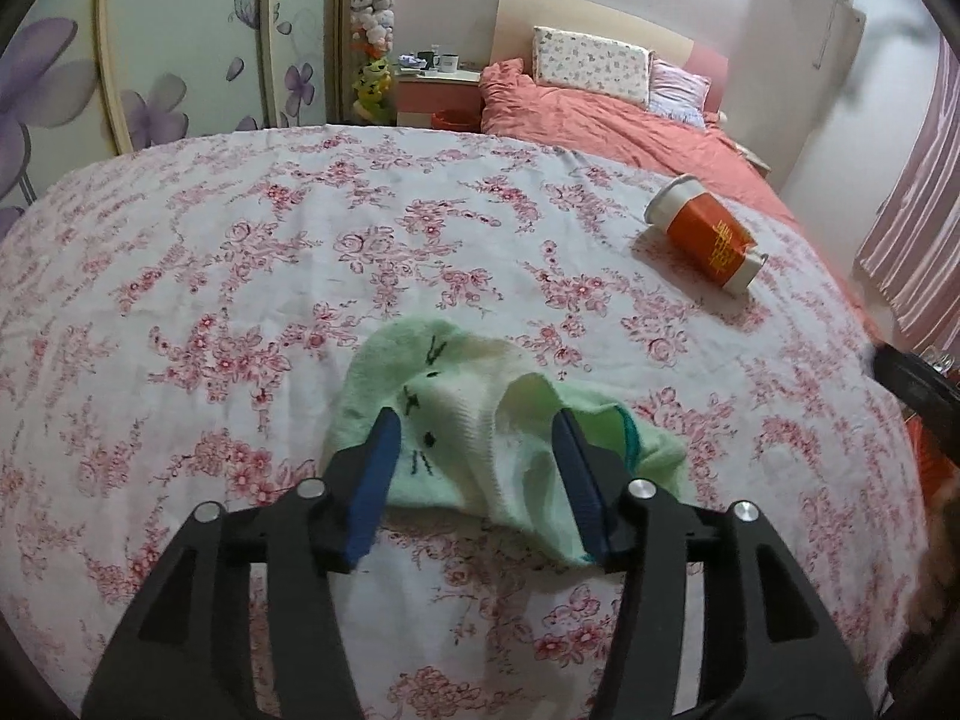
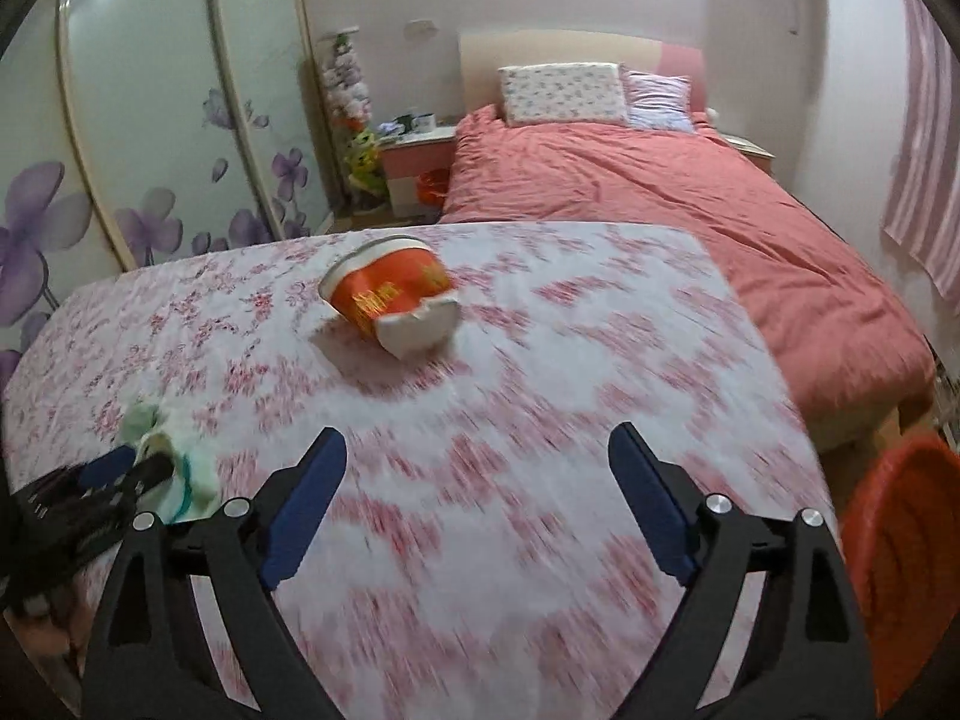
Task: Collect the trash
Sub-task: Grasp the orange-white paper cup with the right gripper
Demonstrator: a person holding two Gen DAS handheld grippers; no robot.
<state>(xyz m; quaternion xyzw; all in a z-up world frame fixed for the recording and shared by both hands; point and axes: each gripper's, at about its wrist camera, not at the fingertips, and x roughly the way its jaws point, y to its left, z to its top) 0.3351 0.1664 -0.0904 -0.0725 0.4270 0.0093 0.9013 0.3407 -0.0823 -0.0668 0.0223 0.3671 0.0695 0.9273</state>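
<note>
Looking down the left tongs (image 1: pixel 477 429), we see their blue fingers spread partway apart with a pale green sock (image 1: pixel 480 420) lying between and under them on the floral cloth of the desk (image 1: pixel 240 276). Whether the pads already press the fabric we cannot tell; nothing looks pinched or lifted. The right tongs (image 2: pixel 477 450) stand wide open and empty above the cloth, and that view is blurred.

We judge the real trash here to be the crushed orange-and-white paper cup (image 2: pixel 393 300), lying on its side toward the far part of the desk, well apart from the sock and ahead of the right tongs. It should be very light and thin-walled. Its white end is already dented and torn, so it will give under pressure rather than resist. A gentle squeeze across the orange middle, where the wall still looks round, seems the best hold to us; the smooth printed paper could slip if we only nip the rim, and the cup may roll when nudged.

The sock is soft, limp and light, so it would bunch up in any grip, and a pinch on a raised fold near the cuff would do.

An orange bin (image 2: pixel 900 558) sits low beside the right edge of the desk, a likely place for the cup.
</note>
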